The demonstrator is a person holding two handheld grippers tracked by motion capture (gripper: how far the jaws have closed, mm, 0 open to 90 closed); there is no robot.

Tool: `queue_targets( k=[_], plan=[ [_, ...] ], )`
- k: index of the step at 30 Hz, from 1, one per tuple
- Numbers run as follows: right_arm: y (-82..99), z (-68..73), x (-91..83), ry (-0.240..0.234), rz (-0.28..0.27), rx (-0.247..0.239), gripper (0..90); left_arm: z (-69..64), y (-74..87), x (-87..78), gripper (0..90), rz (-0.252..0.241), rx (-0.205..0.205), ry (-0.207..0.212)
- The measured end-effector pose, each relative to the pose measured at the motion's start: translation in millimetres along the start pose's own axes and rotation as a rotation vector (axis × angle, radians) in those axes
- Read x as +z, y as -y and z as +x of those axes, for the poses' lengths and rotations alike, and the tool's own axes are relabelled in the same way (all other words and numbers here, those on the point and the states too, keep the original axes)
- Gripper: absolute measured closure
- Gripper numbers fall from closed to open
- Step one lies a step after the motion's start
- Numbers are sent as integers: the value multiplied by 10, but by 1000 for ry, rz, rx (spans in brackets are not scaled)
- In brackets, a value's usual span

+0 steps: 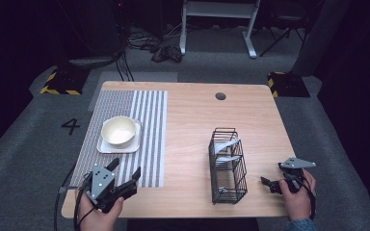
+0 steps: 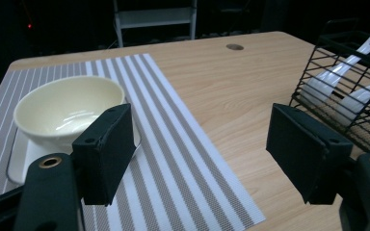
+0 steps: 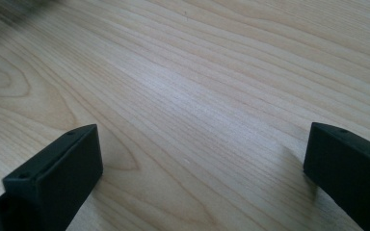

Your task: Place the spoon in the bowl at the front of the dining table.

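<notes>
Room: dark studio floor with cables and stands behind a pale wooden table [image 1: 192, 115].
Landmark: black wire basket [image 1: 228, 166], standing right of the table's middle, long side running from the near edge away from the person.
Contents: two white spoons [image 2: 339, 82] lie inside it, leaning against the mesh at its far part; their handles slant up and away from the left gripper, bowls low in the basket.
Bowl: cream bowl [image 1: 119, 130] on a small white square plate [image 1: 107, 147], well left of the basket, on a striped grey placemat [image 1: 144, 125].
Left gripper: left gripper [image 1: 124, 174] is raised at the near left corner, far left of the basket, jaws spread apart with nothing between them; it looks across the mat toward bowl and basket.
Right gripper: right gripper [image 1: 266, 182] is just right of the basket's near end, jaws apart over bare wood, nothing held.
Key relation: judged from this, the right hand is much the nearer to the basket; the spoons lie ahead and to its left, so a reach would go in from above, along the handles' slant.
</notes>
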State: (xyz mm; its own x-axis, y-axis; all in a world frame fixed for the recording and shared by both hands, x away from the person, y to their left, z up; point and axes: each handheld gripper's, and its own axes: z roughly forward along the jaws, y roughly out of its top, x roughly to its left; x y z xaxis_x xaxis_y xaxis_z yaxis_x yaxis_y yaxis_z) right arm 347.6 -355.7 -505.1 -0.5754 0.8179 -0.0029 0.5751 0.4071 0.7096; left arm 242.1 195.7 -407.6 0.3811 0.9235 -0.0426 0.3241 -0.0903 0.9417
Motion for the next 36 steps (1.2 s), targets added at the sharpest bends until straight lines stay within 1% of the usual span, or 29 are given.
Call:
queue_targets(
  k=[3,9,13,15,18,24,25,26,32,36],
  plan=[
    [0,0,0,0,0,0,0,-90,-46,45,249,-7,15,20],
    [0,0,0,0,0,0,0,-255,-107,164,249,-2,35,55],
    [0,0,0,0,0,0,0,-370,-148,242,246,1,49,50],
    [0,0,0,0,0,0,0,-419,-163,271,240,1,46,51],
    [-1,-1,-2,-1,2,0,0,-502,-191,313,236,-2,47,70],
    [0,0,0,0,0,0,0,-672,-255,377,237,-7,66,117],
    [0,0,0,0,0,0,0,-726,-273,400,237,-9,69,134],
    [0,0,0,0,0,0,0,-726,-273,400,237,-9,69,134],
    [0,0,0,0,0,0,0,-873,-329,449,243,-19,85,173],
    [0,0,0,0,0,0,0,-962,-350,475,249,-15,94,200]
  ],
)
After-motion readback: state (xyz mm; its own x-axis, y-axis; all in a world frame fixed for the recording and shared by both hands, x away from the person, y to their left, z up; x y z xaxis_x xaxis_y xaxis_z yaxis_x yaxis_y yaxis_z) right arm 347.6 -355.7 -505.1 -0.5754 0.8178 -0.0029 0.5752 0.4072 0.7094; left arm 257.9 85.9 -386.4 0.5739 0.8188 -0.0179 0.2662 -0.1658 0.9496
